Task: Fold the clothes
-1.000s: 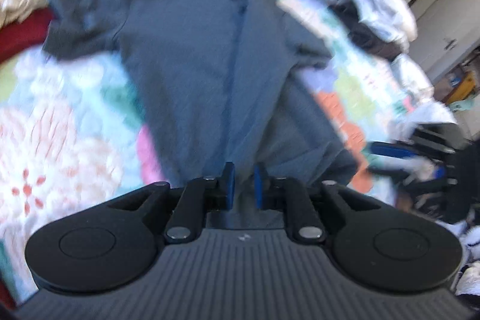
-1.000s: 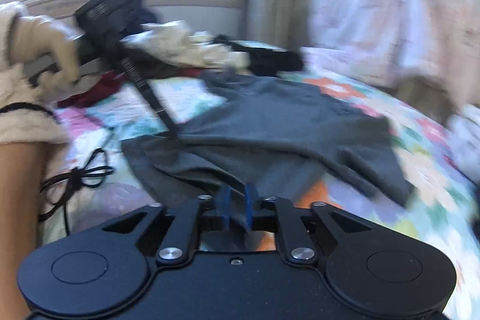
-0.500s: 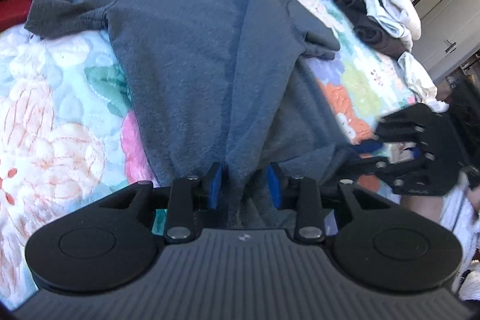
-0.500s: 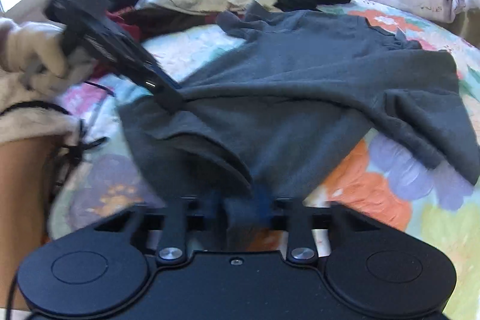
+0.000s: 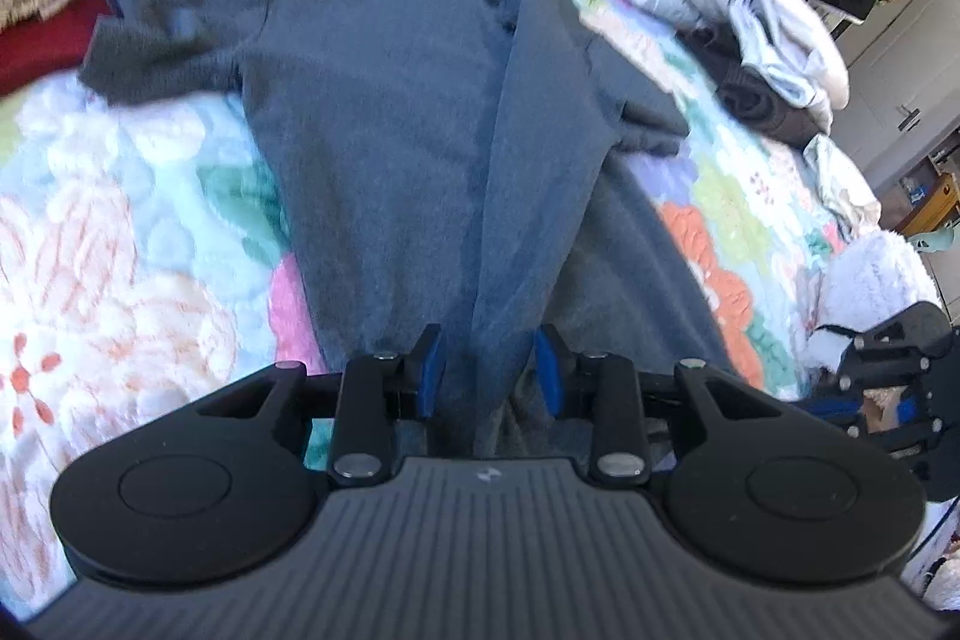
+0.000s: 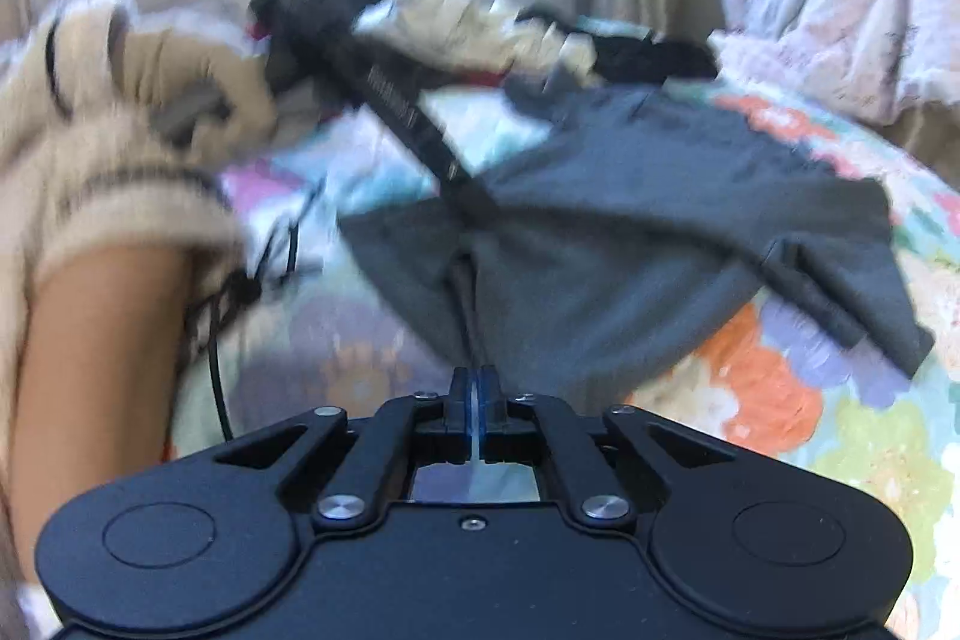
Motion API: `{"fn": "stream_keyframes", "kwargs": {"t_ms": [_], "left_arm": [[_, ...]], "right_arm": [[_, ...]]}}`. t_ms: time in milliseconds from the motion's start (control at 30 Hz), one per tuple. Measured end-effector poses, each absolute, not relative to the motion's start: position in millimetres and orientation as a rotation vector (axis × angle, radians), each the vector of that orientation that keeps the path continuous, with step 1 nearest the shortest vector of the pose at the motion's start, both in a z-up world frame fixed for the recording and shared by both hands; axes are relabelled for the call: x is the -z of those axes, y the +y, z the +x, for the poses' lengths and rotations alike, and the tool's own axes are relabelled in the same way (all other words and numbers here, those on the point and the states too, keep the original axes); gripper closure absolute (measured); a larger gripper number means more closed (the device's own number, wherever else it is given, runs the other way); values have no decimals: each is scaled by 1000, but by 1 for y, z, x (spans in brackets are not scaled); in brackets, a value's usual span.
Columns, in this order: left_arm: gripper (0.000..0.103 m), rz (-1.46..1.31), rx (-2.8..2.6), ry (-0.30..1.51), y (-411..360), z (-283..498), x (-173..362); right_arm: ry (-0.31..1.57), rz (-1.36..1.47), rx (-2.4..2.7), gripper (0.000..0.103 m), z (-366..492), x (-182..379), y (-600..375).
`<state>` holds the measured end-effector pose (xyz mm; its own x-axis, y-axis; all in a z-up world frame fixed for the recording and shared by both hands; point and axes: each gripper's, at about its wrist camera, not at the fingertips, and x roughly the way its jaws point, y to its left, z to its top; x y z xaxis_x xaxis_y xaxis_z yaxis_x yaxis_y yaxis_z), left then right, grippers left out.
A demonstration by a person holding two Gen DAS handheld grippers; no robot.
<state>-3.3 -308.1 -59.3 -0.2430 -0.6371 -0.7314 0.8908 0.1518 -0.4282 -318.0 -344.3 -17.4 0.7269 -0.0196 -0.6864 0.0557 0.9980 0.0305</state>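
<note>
grey shirt (image 5: 384, 112) on floral quilt (image 5: 120, 232), left gripper (image 5: 489, 370) spread astride hem fold, right gripper (image 6: 474, 400) pressed together, seemingly empty

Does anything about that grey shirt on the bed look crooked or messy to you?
Yes. The grey shirt lies unevenly on the floral quilt: one side is folded over the middle in a slanted flap, its hem is bunched near the left gripper, and the far sleeve is crumpled. Loose clothes are piled around the bed's edges.

my right view smeared by motion, gloved hand (image 6: 180, 100) blurred, grey shirt (image 5: 408, 112) hem hidden behind my left gripper (image 5: 489, 370), clothes pile (image 5: 750, 10) cut off
</note>
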Motion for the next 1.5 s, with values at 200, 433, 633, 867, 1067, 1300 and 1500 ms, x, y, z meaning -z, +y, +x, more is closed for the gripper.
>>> {"fn": "stream_keyframes", "kwargs": {"t_ms": [200, 433, 633, 867, 1067, 1300, 1500], "left_arm": [[47, 447, 1514, 1024, -328, -23, 66], [98, 450, 1475, 950, -328, -27, 58], [98, 445, 1458, 981, -307, -15, 23], [95, 856, 1396, 904, -306, -42, 55], [91, 827, 1379, 967, -308, -27, 62], [68, 661, 1295, 815, -283, -19, 13], [61, 476, 1374, 708, -309, -28, -12]], "right_arm": [[711, 106, 83, 75, -299, 12, -352], [774, 197, 86, 67, -267, 39, -354], [788, 147, 101, 69, -284, 52, -349], [763, 290, 90, 71, -302, 54, -368], [775, 288, 96, 70, -301, 56, -366], [724, 394, 151, 61, -321, 26, -385], [613, 533, 291, 47, -338, 5, -449]]}}
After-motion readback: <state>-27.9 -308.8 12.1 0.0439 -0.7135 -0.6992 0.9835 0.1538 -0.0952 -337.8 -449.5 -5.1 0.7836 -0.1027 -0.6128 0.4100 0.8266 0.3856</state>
